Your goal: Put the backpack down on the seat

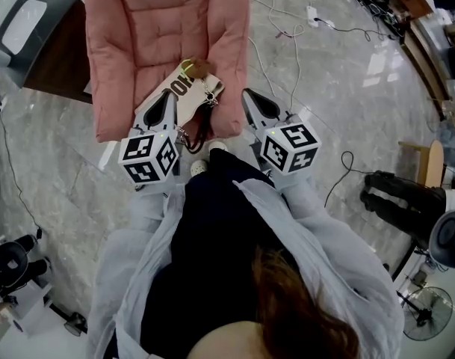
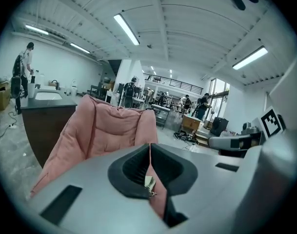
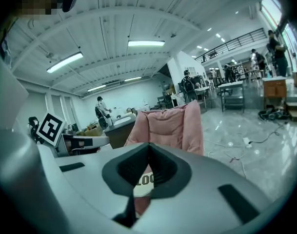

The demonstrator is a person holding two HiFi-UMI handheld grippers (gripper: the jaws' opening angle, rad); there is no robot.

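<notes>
Bright, even indoor light from ceiling strip lights (image 2: pixel 126 29). Glossy floor (image 1: pixel 339 73) shows white glare patches in head view. Both gripper views have heavy fisheye and dark vignetted corners. Near jaws soft, background sharper. Shadows weak.

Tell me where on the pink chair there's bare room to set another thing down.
Free: the pink cushion beyond the backpack, between the chair's padded sides, and a strip to the backpack's left. Crowded: the front edge, where the backpack lies between the left gripper and right gripper, jaws shut.
</notes>
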